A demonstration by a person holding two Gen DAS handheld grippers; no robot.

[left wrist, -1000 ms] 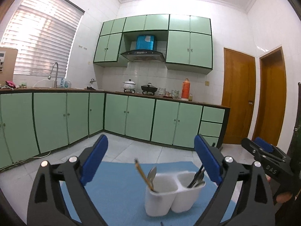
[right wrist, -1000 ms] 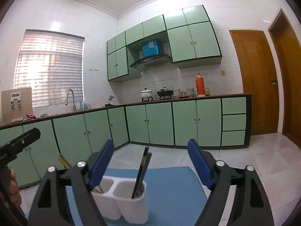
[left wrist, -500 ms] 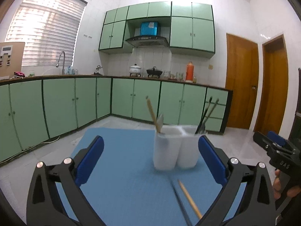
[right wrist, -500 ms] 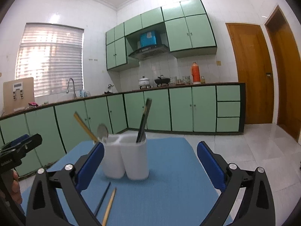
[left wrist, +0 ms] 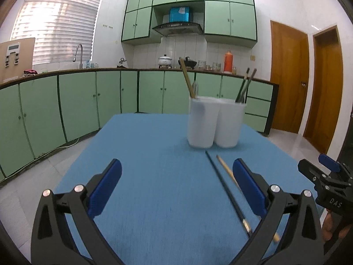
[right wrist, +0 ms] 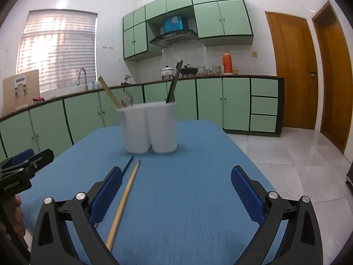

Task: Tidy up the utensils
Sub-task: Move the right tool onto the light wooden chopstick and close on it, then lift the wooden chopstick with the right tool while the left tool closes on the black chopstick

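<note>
Two chopsticks, one wooden [right wrist: 123, 201] and one black [left wrist: 225, 190], lie lengthwise toward the holder [left wrist: 215, 122] at frame centre. Right gripper [right wrist: 176, 190], fingers apart and empty, sits nearer; left gripper [left wrist: 176, 187] likewise gapes.

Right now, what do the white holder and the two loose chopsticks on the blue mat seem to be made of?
White holder: probably plastic, smooth matte walls that look slightly translucent. Light chopstick: seems wood or bamboo, by its plain tan, dull surface. Dark chopstick: thin and black with a pale band near one end; lacquered wood or plastic, I cannot tell which.
</note>
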